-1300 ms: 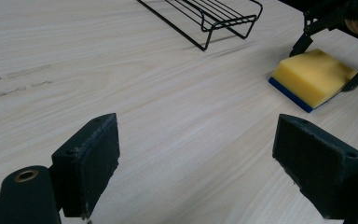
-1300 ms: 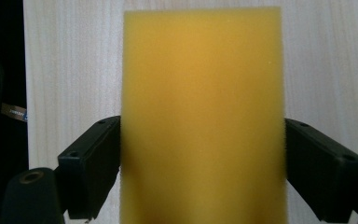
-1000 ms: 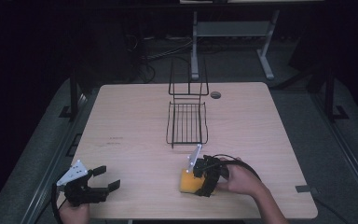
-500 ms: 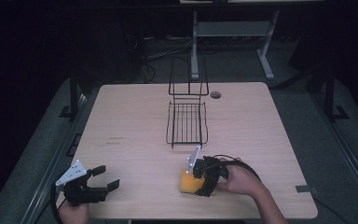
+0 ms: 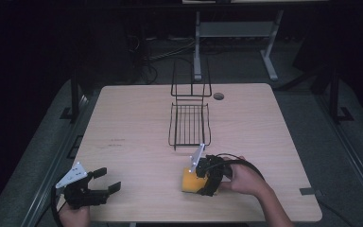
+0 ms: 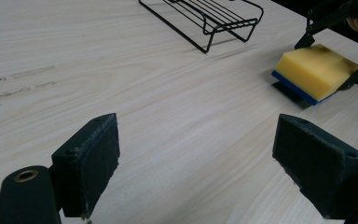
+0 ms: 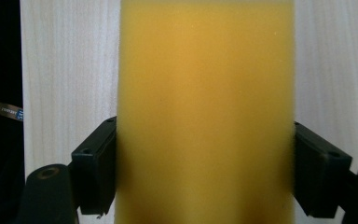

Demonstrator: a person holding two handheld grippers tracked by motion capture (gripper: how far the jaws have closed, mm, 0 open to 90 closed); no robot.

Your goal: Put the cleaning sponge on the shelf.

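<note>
Sponge point(image 5: 189, 180): yellow with a blue underside, lying at the near middle of the tabletop point(image 5: 132, 113), just right of centre. In the left tool's view its blue layer sits low against the wood; whether it rests flat or is raised a little cannot be told.

Right tool point(image 5: 199, 178): jaws stand on either side of the sponge, pads pressed to its long flanks, as the right tool's own view confirms. Judged gripping the sponge. The person's right hand point(image 5: 246, 178) holds the tool from the right.

Rack point(image 5: 189, 124): black wire, standing at the centre of the tabletop, just beyond the sponge on the far side, with an upright wire back at its far end. Nothing lies in it. Sponge and rack are near but apart.

Left tool point(image 5: 103, 182): at the near left corner, well apart from the sponge, jaws wide open and holding nothing, pointed roughly toward the sponge and rack.

Progress, as a judgement: the grasp appears made; the carry has not begun, since the sponge is at tabletop level. If the rack is the destination, the lift, the short move away from the person and the release all remain.
</note>
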